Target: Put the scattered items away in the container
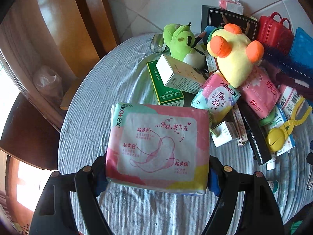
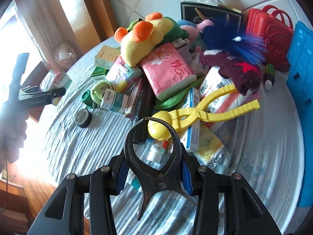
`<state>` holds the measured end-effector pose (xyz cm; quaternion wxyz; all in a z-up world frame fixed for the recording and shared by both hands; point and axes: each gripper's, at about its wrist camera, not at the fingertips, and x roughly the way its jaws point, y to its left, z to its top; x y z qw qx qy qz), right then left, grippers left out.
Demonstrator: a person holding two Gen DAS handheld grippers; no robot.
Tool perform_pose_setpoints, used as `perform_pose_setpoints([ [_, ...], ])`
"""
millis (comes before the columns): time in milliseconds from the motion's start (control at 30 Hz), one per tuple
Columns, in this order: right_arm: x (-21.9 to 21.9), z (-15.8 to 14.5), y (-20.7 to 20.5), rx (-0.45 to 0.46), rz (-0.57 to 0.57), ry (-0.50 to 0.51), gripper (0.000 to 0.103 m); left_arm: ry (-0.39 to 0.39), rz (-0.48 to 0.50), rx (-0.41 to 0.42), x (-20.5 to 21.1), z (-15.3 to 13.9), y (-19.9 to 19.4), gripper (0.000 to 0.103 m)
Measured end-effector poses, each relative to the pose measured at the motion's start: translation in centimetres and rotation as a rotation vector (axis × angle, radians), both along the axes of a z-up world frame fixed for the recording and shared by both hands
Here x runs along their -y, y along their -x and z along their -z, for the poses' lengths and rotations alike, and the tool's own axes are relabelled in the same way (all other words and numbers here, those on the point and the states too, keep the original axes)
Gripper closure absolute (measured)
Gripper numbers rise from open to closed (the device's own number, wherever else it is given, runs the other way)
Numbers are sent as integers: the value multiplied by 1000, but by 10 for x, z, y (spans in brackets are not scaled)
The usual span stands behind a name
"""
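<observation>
From the left wrist we see our left hand-held gripper point(image 1: 157, 173) spread wide and clamped on a pink Kotex pad pack point(image 1: 158, 146), its blue pads pressing both side edges, the pack lifted clear of the cloth-covered tabletop point(image 1: 93, 101). Ahead of it lies a green box point(image 1: 166, 90), then a green plush frog point(image 1: 183, 43) and a yellow plush duck point(image 1: 234, 54) further ahead to the right. A blue container point(image 1: 301, 47) shows at the far right edge.

From the right wrist, our right hand-held gripper point(image 2: 154, 176) is partly closed on black pliers point(image 2: 154, 156), gripping them near the pivot, the curved tips pointing forward. Just beyond the tips lies a yellow snowball clamp point(image 2: 195, 113); a tape roll point(image 2: 83, 118) sits forward left. The blue container point(image 2: 301, 74) stands far right.
</observation>
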<state>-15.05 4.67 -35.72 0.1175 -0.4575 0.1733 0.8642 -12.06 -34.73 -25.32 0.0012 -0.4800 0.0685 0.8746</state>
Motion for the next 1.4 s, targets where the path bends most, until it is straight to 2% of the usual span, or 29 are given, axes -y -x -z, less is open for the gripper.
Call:
perform_pose_setpoints([
  [767, -49, -96, -51, -113, 59, -59, 58, -12, 30, -153, -72, -122, -26, 25],
  [1400, -118, -162, -104, -210, 22, -98, 58, -12, 14, -261, -156, -188, -39, 25],
])
